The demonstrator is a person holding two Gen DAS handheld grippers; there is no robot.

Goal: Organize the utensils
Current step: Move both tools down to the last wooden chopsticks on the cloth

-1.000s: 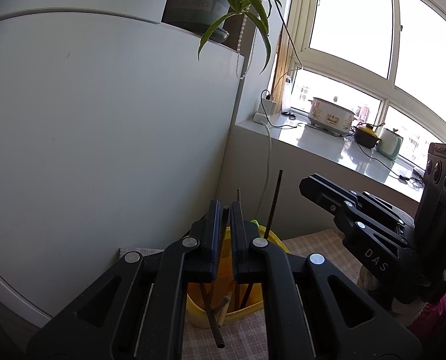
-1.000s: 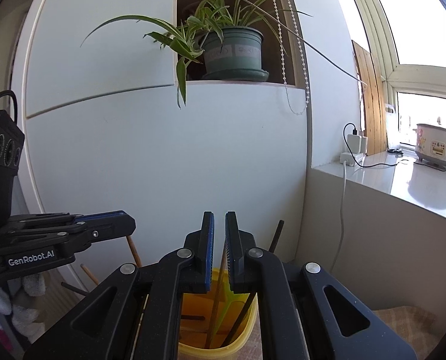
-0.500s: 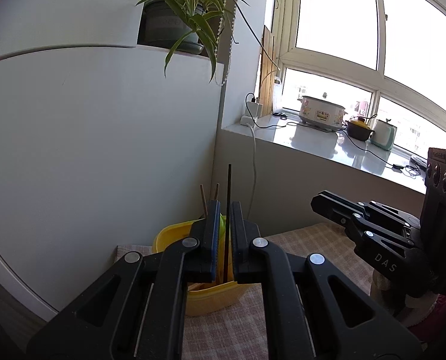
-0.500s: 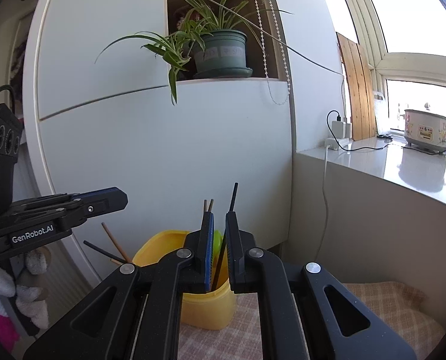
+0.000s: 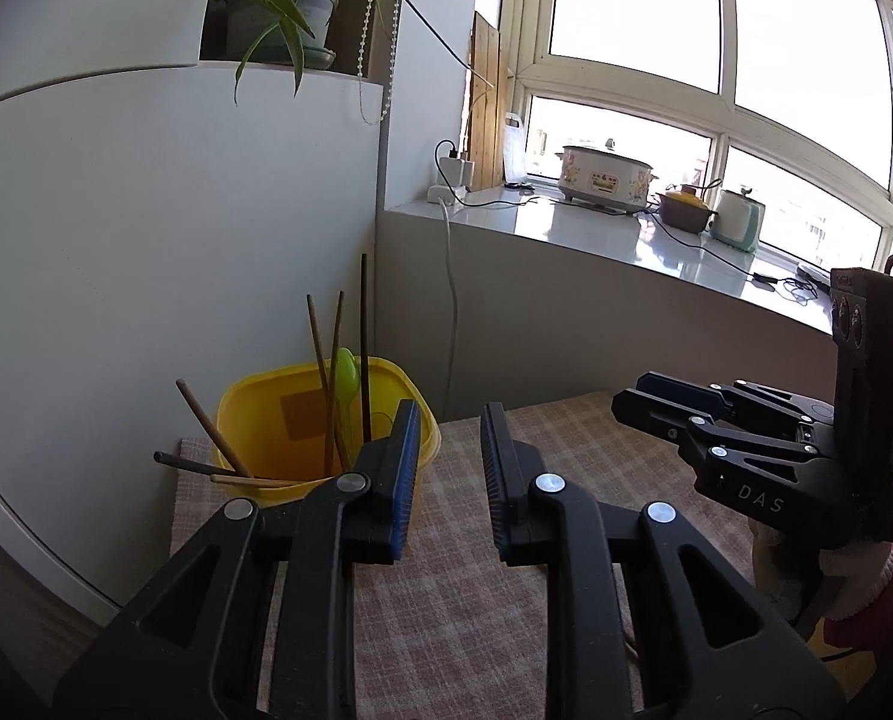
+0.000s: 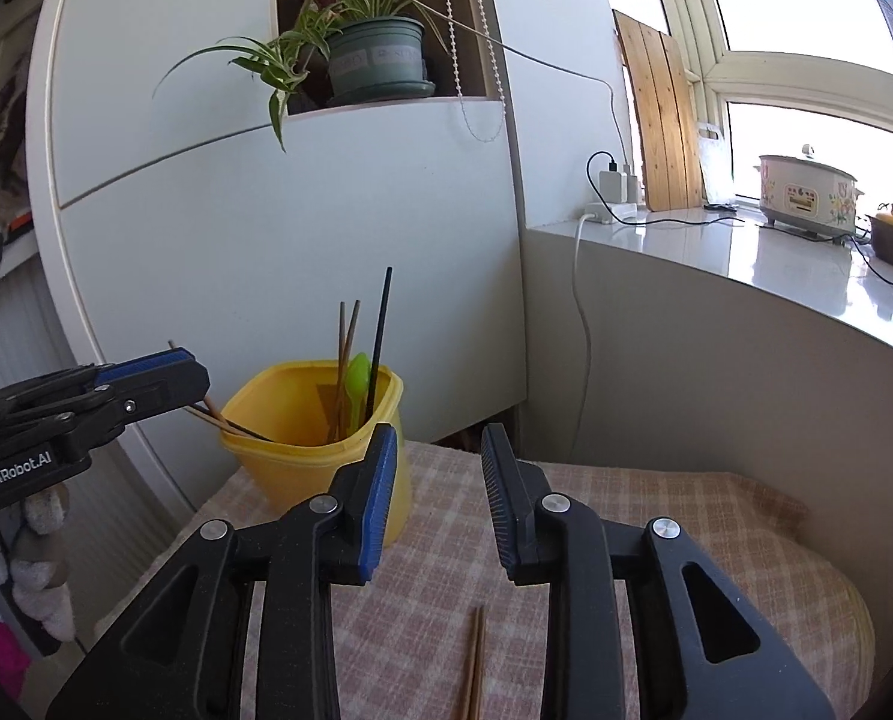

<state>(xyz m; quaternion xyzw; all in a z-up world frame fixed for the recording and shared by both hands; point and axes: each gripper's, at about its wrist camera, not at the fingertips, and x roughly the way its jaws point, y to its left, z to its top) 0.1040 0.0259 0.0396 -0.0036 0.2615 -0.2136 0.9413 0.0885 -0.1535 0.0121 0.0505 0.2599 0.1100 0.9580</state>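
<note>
Both tongs (image 5: 446, 414) (image 6: 437, 438) withdrawn, newly parted, empty.

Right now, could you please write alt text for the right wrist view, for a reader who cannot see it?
The right gripper, jaws open and empty, points at a yellow container holding chopsticks and a green spoon on a checked cloth. The left gripper shows at the left edge.
</note>
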